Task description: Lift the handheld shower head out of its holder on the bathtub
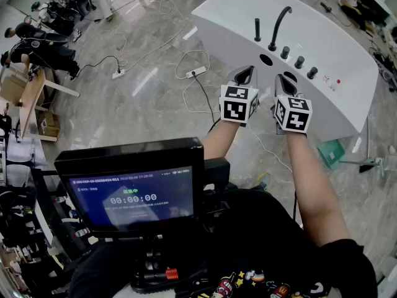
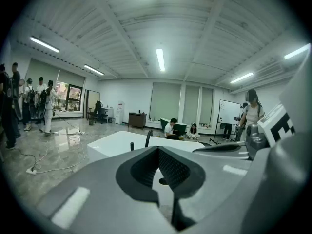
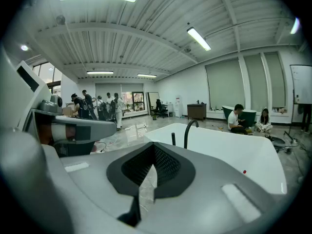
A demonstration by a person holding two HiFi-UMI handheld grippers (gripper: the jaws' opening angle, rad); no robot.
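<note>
The white bathtub (image 1: 338, 45) stands ahead on the marble floor. On its near rim a short black handheld shower head (image 1: 257, 30) stands upright in its holder, beside a tall curved black spout (image 1: 279, 25) and three black knobs (image 1: 299, 61). My left gripper (image 1: 248, 72) and right gripper (image 1: 280, 79) hover side by side just short of the rim, both shut and holding nothing. In the left gripper view the shower head (image 2: 131, 146) and spout (image 2: 147, 138) rise past my left gripper (image 2: 158, 150). The right gripper view shows the shower head (image 3: 173, 139) beyond my right gripper (image 3: 153, 146).
Cables and power strips (image 1: 196, 72) trail over the floor left of the tub. A monitor (image 1: 133, 191) hangs at the person's chest. Several people stand at the far left (image 1: 43, 45). A green box (image 1: 332, 153) lies by the tub's right end.
</note>
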